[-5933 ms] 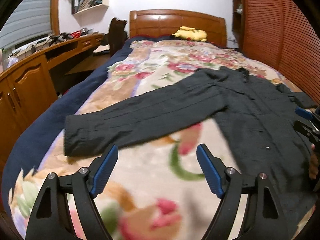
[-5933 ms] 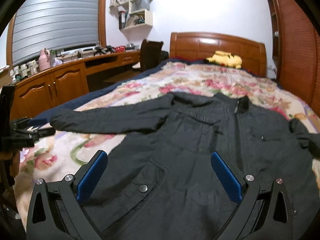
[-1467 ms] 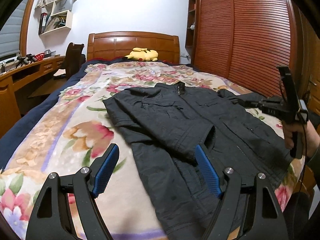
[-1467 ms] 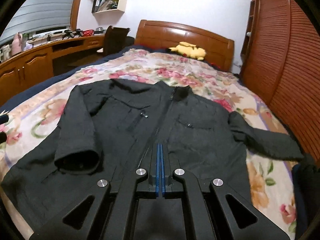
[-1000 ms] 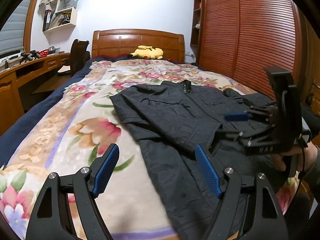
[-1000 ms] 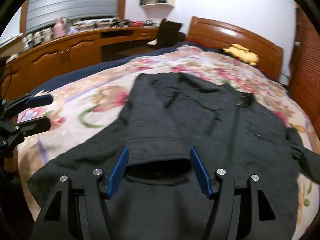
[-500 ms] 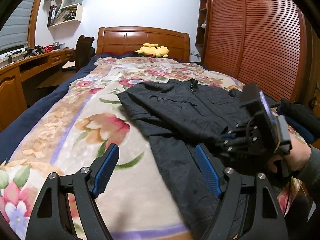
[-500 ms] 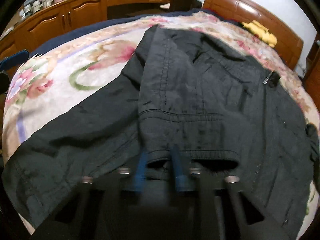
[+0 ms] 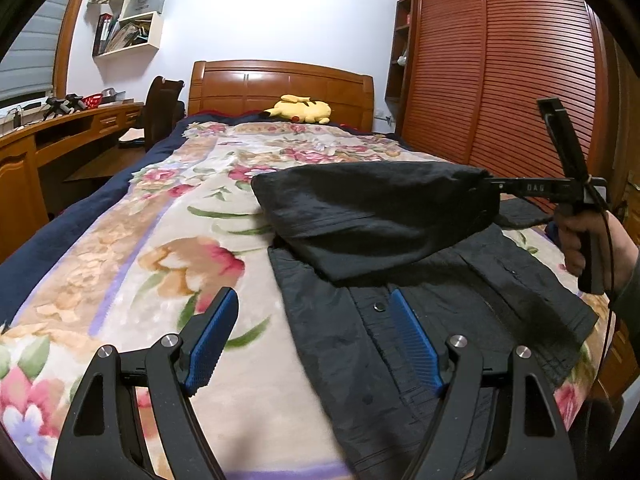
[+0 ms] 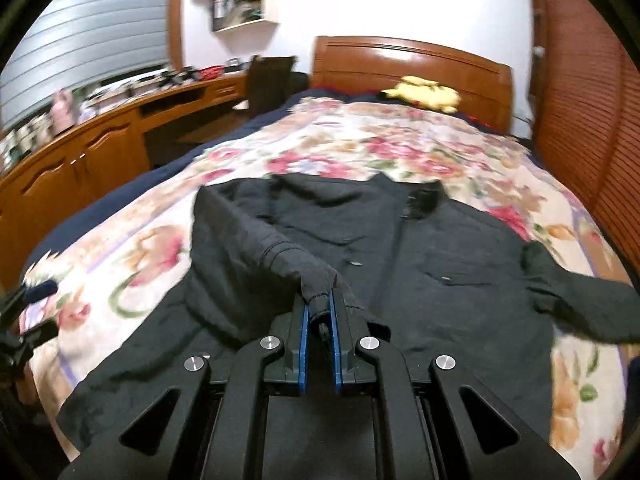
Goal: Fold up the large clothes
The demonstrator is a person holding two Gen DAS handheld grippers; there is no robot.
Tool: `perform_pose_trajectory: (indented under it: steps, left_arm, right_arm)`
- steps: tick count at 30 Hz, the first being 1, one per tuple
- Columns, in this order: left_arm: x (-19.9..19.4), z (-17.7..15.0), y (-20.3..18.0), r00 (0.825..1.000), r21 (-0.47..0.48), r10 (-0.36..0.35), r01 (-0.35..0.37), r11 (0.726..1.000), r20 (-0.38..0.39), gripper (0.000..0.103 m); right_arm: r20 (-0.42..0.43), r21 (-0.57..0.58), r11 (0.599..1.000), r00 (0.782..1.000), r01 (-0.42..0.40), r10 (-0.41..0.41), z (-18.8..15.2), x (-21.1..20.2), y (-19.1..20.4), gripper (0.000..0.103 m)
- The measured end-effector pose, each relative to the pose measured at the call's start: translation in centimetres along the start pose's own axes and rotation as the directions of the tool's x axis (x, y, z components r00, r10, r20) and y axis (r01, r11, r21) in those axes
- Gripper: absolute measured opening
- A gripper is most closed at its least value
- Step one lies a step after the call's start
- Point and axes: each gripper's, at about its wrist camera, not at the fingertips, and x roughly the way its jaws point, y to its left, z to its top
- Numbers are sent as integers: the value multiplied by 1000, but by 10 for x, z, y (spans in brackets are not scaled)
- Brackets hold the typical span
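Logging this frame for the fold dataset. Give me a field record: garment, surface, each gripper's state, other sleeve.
garment: dark jacket, front up, collar toward headboard
surface: floral blanket on bed
right gripper: shut on sleeve cuff, lifted above the jacket body
left gripper: open, holding nothing, over the jacket's lower hem edge
other sleeve: spread out sideways, unfolded
background: yellow plush toy by headboard

My right gripper (image 10: pixel 319 312) is clamped tight on a bunched cuff, blue pads nearly touching, held up by my right hand (image 9: pixel 592 240). Left gripper (image 9: pixel 312 340) sits low, jaws spread wide, nothing between them.
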Motion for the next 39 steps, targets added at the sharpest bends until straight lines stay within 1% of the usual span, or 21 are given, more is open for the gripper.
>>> perform_pose_trajectory:
  steps: [4, 5, 9, 12, 13, 14, 15, 16, 18, 19, 20, 22, 25, 27, 29, 30, 31, 32, 36, 38, 39]
  left_arm:
    - [4, 1, -5, 1000, 8, -9, 9, 1000, -5, 79]
    - [4, 1, -6, 1000, 10, -10, 11, 1000, -6, 79]
    - [7, 3, -13, 1000, 16, -23, 23, 1000, -7, 79]
    - [9, 4, -20, 999, 26, -35, 35, 999, -7, 79]
    - [9, 4, -22, 999, 29, -38, 38, 999, -7, 79]
    - [10, 5, -25, 999, 33, -43, 44, 999, -8, 79]
    - [11, 5, -27, 999, 36, -46, 47, 998, -9, 79]
    - [13, 6, -29, 999, 39, -49, 49, 998, -9, 79]
    - [15, 6, -34, 998, 46, -54, 54, 997, -12, 79]
    - [16, 6, -36, 998, 49, -56, 56, 997, -12, 79]
    - [17, 7, -39, 998, 51, -59, 59, 997, -12, 79]
    - [19, 8, -44, 998, 56, -65, 65, 996, -12, 79]
    - [22, 8, -51, 997, 62, -73, 73, 995, -14, 79]
    - [23, 8, -56, 997, 68, -73, 74, 995, -13, 79]
    - [25, 8, -62, 997, 76, -72, 73, 994, -14, 79]
    - [26, 8, -65, 997, 80, -74, 74, 994, -14, 79]
    - [27, 8, -68, 997, 82, -74, 75, 994, -15, 79]
    - [28, 8, -71, 997, 82, -74, 75, 994, -16, 79]
    - [30, 10, -81, 995, 78, -100, 100, 992, 0, 80]
    - [32, 11, -89, 994, 88, -107, 107, 990, 2, 87]
    - [33, 11, -92, 994, 93, -109, 108, 990, 2, 88]
  right_arm:
    - [-25, 34, 997, 998, 64, -63, -7, 0, -19, 9]
    - [-31, 41, 996, 997, 78, -77, -2, -3, -17, 9]
    - [-60, 67, 989, 990, 133, -129, -1, 1, -19, 9]
    - [-102, 84, 980, 980, 180, -171, -10, 5, -27, 9]
    - [-114, 89, 978, 977, 191, -180, -5, 4, -32, 9]
    - [-124, 98, 973, 973, 208, -196, -8, 5, -37, 9]
    - [-134, 108, 969, 969, 221, -206, 4, 8, -37, 9]
    - [-149, 127, 963, 965, 236, -217, 0, 11, -43, 9]
    - [-190, 147, 955, 955, 258, -228, 7, 12, -47, 9]
    - [-214, 150, 951, 948, 269, -234, 1, 16, -50, 9]
    - [-230, 151, 950, 944, 273, -235, 5, 18, -51, 9]
    - [-254, 162, 951, 943, 262, -216, -1, 22, -53, 9]
    - [-271, 167, 947, 936, 274, -223, -3, 21, -57, 9]
    - [-294, 165, 940, 925, 298, -242, 1, 23, -66, 15]
    - [-287, 158, 930, 916, 333, -279, 5, 20, -72, 30]
    - [-278, 160, 927, 917, 339, -287, 4, 18, -74, 34]
    - [-266, 167, 927, 920, 337, -287, 6, 14, -74, 43]
    - [-252, 171, 927, 925, 333, -285, 6, 11, -72, 47]
    - [-201, 154, 940, 941, 305, -273, -1, 12, -63, 48]
    - [-187, 137, 947, 947, 290, -263, -5, 16, -60, 47]
    - [-178, 128, 955, 953, 269, -245, -7, 18, -58, 47]
